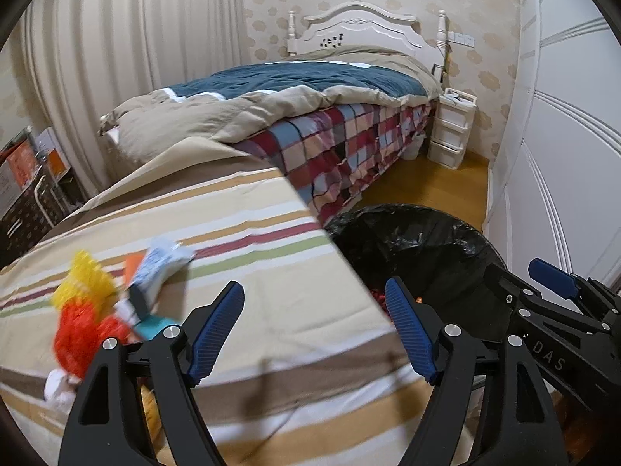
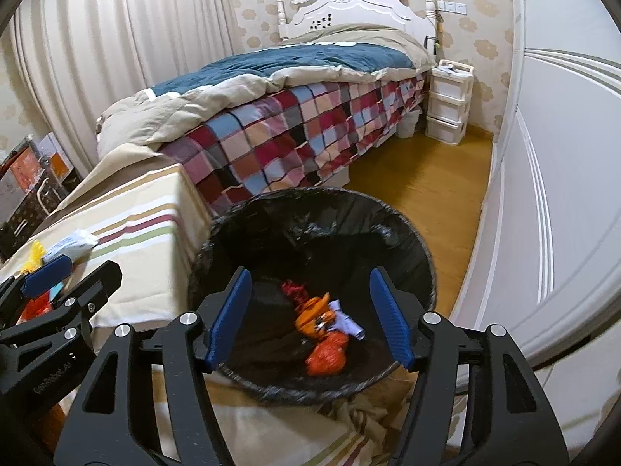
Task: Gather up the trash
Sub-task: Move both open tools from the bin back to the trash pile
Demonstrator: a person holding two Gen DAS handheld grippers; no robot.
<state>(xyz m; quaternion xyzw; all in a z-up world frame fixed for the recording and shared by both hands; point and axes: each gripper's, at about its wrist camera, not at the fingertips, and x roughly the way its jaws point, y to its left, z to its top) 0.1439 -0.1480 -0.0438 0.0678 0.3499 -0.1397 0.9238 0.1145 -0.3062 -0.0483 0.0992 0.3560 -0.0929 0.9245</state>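
Right wrist view: both hand-held grippers, right hand-held gripper (image 2: 308,320) and left hand-held gripper (image 1: 316,328), spread empty; one bin (image 2: 407,233).

Orange and white trash (image 2: 324,334) inside black-lined bin (image 2: 233,233), fingers (image 2: 229,316) apart above.

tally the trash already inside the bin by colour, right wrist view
In the bin:
orange pieces: 2 (crumpled wrapper, bag)
red pieces: 1 (scrap)
white pieces: 1 (paper)
total: 4
More may be hidden in the dark liner.
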